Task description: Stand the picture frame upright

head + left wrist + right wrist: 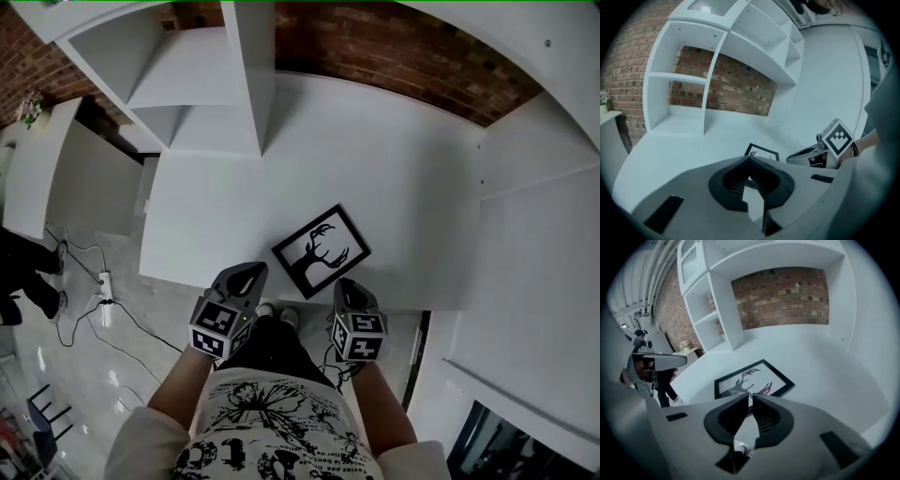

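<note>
A black picture frame [322, 248] with a deer-head silhouette lies flat on the white desk [394, 159], close to its front edge and turned at an angle. My left gripper [251, 272] hovers at the desk edge just left of the frame, jaws shut and empty. My right gripper [345, 284] hovers off the frame's near right corner, also shut with nothing held. The left gripper view shows the frame [761, 152] just beyond its tips [749, 159]. In the right gripper view the frame [752, 380] lies directly ahead of the closed tips [751, 397].
White shelf compartments [202, 75] stand at the desk's back left, before a brick wall [375, 47]. A white panel [534, 262] borders the desk on the right. Cables and a power strip [103, 281] lie on the floor at the left.
</note>
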Available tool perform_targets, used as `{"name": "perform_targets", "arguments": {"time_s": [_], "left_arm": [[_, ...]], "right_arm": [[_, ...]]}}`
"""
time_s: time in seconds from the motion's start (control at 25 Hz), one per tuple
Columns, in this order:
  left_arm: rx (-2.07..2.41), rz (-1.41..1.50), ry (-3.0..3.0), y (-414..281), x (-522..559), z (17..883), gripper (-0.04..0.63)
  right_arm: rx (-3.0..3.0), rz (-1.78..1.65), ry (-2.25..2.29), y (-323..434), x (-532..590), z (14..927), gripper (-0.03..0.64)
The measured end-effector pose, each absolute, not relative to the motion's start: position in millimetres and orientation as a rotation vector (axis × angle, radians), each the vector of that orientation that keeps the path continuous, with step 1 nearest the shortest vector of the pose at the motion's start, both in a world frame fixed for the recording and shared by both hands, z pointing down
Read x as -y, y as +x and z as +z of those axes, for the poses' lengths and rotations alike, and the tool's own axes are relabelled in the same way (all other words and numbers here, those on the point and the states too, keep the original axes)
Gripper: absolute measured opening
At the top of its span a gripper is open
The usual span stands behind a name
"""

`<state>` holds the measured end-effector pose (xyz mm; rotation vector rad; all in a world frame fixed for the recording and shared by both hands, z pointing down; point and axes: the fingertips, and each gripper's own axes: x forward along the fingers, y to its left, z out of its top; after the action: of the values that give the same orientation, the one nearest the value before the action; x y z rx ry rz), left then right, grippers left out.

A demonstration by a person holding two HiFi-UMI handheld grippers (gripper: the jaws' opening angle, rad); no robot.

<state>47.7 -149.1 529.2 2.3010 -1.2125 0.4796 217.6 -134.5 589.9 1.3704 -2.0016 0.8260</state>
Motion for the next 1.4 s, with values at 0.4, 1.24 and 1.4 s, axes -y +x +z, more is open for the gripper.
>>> {"name": "perform_targets", "arguments": {"time_s": [0.4, 1.24, 1.4], "left_arm": [[1.18, 0.503, 2.268, 40.1, 152.4, 551.1, 0.011], [1.129, 0.57, 2.259, 33.8, 136.0, 569.5, 0.011], [1.142, 0.568, 2.246, 28.4, 131.9, 572.4, 0.011]], "right_arm": [[1.794, 1.037, 1.614, 241.1, 161.0, 629.4, 0.188], [1.612, 1.119, 1.737, 252.1, 164.4, 655.1, 0.144], [1.644, 1.091, 1.706, 245.5, 161.4, 655.4, 0.144]]}}
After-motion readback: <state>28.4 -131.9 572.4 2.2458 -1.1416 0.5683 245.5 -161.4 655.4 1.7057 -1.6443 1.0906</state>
